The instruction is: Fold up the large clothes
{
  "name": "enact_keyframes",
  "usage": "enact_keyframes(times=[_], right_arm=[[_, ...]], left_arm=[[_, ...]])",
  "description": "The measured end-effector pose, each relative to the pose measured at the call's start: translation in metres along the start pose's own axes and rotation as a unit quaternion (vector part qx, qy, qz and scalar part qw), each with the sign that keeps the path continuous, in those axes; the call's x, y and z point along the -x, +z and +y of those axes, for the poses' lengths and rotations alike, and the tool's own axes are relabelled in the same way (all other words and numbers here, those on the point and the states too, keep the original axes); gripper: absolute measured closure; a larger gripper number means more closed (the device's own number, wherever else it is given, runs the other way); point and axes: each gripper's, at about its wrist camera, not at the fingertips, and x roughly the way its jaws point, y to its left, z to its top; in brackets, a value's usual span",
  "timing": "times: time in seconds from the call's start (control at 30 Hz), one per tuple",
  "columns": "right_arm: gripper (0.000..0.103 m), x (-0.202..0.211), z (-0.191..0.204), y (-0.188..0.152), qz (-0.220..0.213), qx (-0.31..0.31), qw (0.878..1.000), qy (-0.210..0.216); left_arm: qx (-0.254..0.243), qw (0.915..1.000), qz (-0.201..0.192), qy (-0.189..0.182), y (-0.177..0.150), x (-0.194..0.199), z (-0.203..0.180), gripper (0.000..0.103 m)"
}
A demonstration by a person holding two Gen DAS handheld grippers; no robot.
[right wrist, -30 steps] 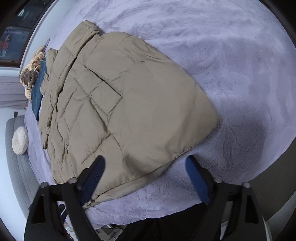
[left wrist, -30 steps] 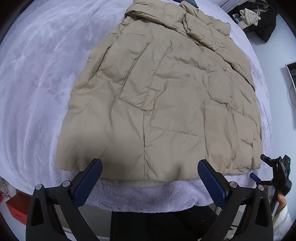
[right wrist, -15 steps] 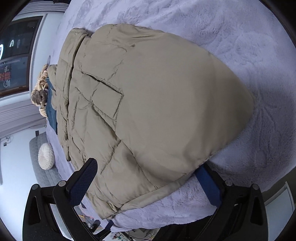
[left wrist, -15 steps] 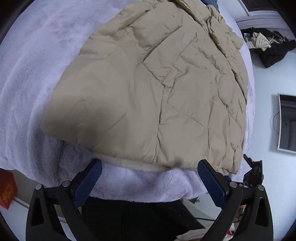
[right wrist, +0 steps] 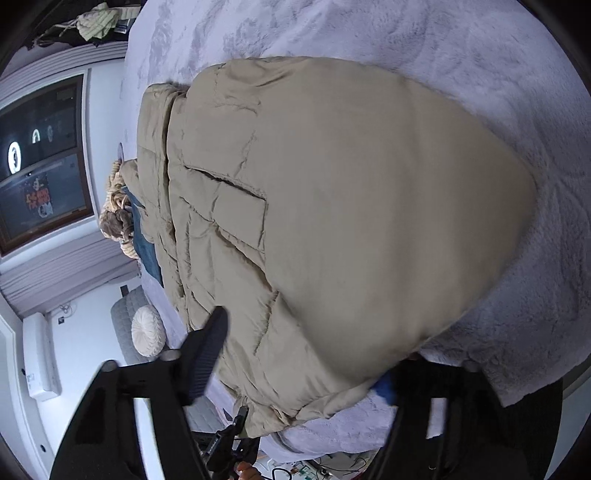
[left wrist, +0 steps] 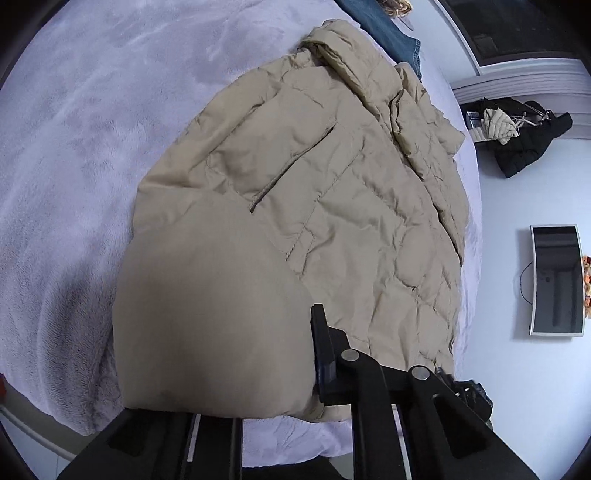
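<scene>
The left gripper (left wrist: 221, 398) is pinching the near hem corner of the beige puffer jacket (left wrist: 332, 206), whose bulging fabric covers one finger so only the other black finger (left wrist: 325, 354) shows, pressed against the cloth. The right gripper (right wrist: 295, 362) has its fingers spread around the jacket's other hem corner, one dark finger (right wrist: 207, 350) bare at the side and the blue pad of the other half hidden under the fabric. The jacket is quilted and puffy, smooth near the hem, creased toward the collar, with a slanted pocket, and lies flat on the pale lilac fleece blanket (left wrist: 81, 147) covering the bed, beside a pair of blue jeans (left wrist: 384, 33).
</scene>
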Motion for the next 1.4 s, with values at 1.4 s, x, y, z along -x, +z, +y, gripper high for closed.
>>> enact_keyframes(times=[1.4], right_arm=[[0.096, -0.119, 0.374, 0.174, -0.028, 0.400, 0.909, -0.116]], left_arm=[[-0.141, 0.9621, -0.189, 0.137, 0.300, -0.065, -0.196, 0.090]])
